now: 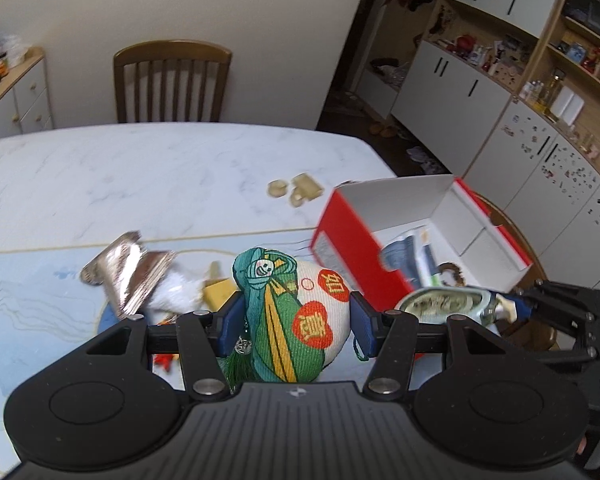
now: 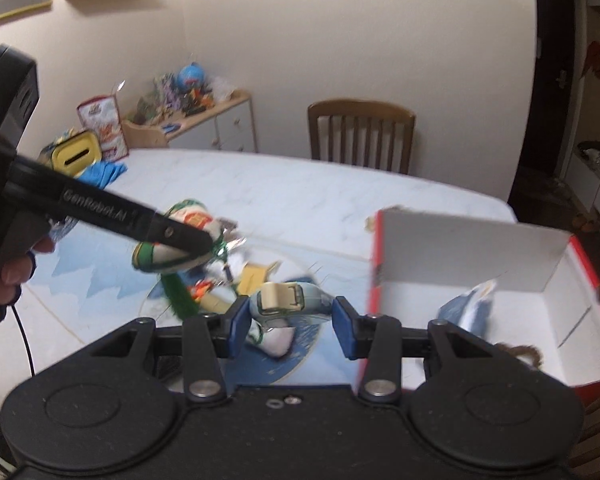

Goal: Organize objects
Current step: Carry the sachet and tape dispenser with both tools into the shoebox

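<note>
My left gripper [image 1: 298,322] is shut on a stuffed white pouch [image 1: 300,312] with a green wrap, red patches and a green tassel. It holds the pouch above the blue mat [image 1: 40,300]. The right wrist view shows that same pouch [image 2: 168,256] in the left gripper [image 2: 198,246], with a person's hand [image 2: 4,272] on the handle. My right gripper [image 2: 291,326] is shut on a pale blue-green toy [image 2: 288,300] with a cream strap. This toy [image 1: 440,304] and the right gripper [image 1: 504,306] hang just in front of the open red box [image 1: 420,200].
The red box [image 2: 460,252] has white walls and holds a blue item [image 2: 464,308] and something brown [image 2: 524,352]. A silver foil packet [image 1: 128,272], white fluff [image 1: 176,292] and a yellow block [image 1: 218,292] lie on the mat. Gold pieces [image 1: 296,190] rest on the marble table [image 1: 100,176]. A wooden chair [image 1: 172,80] stands behind it.
</note>
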The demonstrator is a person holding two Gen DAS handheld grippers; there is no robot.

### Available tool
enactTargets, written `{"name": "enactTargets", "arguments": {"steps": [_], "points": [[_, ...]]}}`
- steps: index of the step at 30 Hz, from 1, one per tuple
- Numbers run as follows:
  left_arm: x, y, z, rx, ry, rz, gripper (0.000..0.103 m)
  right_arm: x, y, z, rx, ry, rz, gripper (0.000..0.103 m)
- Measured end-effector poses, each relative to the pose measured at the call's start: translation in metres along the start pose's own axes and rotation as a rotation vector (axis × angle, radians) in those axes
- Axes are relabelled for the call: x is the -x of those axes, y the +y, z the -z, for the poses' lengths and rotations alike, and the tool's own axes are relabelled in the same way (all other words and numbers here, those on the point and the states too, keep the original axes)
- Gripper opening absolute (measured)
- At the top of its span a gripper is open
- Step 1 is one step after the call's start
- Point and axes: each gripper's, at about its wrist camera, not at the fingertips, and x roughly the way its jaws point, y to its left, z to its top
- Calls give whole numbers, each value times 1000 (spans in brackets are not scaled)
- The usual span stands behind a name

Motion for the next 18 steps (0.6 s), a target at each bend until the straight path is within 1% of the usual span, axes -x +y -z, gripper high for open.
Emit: {"name": "enactTargets", "arguments": {"steps": [6,9,12,18], "points": [[-6,-34,-18,-32,-14,12,55,19,-40,-6,-18,-43,58,42],[-13,-53,-28,-66,-17,6,55,27,-59,-7,-24,-59,84,42],[-22,-72,-38,-90,-17,6,55,33,-79,-7,-34,-69,110,42],[-44,-108,-57,-108,0,18,55,36,-115,-2,-44,-70,149,42]]}}
